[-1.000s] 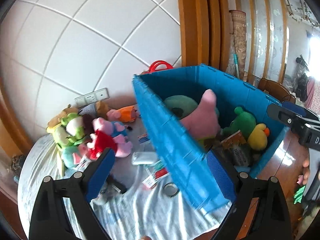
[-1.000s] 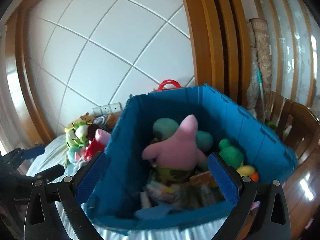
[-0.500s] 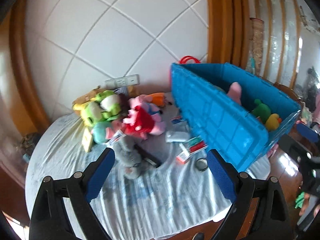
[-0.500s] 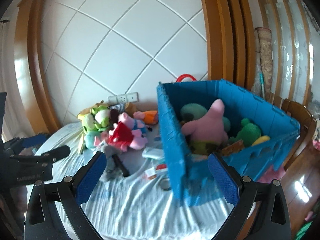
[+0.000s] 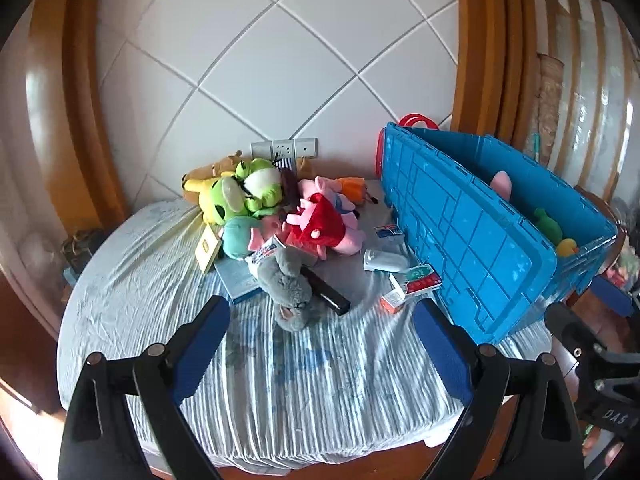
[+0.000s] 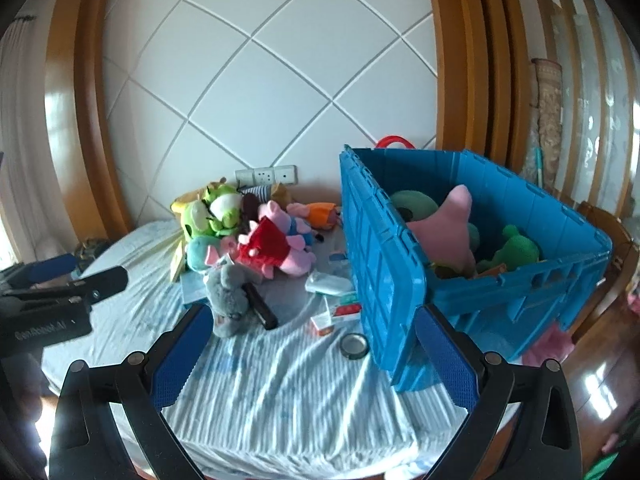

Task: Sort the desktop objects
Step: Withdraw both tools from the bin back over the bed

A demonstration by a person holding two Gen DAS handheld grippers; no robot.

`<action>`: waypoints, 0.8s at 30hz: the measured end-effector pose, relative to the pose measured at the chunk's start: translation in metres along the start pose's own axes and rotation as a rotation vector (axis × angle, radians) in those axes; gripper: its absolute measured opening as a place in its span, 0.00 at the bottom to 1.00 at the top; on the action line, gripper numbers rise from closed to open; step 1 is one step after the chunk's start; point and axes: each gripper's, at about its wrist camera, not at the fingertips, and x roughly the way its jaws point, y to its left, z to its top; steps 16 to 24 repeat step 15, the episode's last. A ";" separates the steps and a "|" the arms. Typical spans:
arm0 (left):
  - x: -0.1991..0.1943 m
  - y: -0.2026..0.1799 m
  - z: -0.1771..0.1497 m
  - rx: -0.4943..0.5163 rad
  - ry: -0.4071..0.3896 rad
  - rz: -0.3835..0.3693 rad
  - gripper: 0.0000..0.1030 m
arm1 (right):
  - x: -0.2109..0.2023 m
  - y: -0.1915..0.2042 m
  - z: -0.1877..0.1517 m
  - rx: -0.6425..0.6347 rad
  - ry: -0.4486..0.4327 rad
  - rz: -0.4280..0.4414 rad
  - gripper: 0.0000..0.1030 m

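A pile of plush toys (image 5: 272, 216) (image 6: 248, 232) lies at the back of a table covered in striped cloth (image 5: 304, 380). A grey plush (image 5: 288, 292) (image 6: 230, 300) and a black bar (image 5: 326, 292) lie in front of it. Small boxes (image 5: 414, 280) (image 6: 340, 312), a white packet (image 5: 384, 260) and a tape roll (image 6: 354, 346) sit beside a blue crate (image 5: 472, 248) (image 6: 384, 264) holding a pink star plush (image 6: 444, 232) and green toys. My left gripper (image 5: 320, 344) and right gripper (image 6: 316, 352) both stand open and empty, back from the table's front edge.
A white tiled wall with sockets (image 5: 284, 147) backs the table. Wooden frames flank it. A red handle (image 6: 394, 142) shows behind the crate. The crate overhangs the table's right side, with wooden floor (image 6: 600, 384) below. A wide strip of bare cloth lies before the toys.
Both grippers have pulled back and away from the blue crate, so the whole table and toy pile come into view. Both stay open and empty.
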 end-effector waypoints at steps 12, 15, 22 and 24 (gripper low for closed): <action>0.004 -0.006 -0.003 -0.015 0.016 -0.029 0.92 | -0.004 -0.008 0.003 -0.024 -0.023 -0.036 0.99; 0.005 -0.007 -0.003 -0.014 0.020 -0.037 0.92 | -0.004 -0.011 0.004 -0.019 -0.021 -0.039 0.99; 0.005 -0.007 -0.003 -0.014 0.020 -0.037 0.92 | -0.004 -0.011 0.004 -0.019 -0.021 -0.039 0.99; 0.005 -0.007 -0.003 -0.014 0.020 -0.037 0.92 | -0.004 -0.011 0.004 -0.019 -0.021 -0.039 0.99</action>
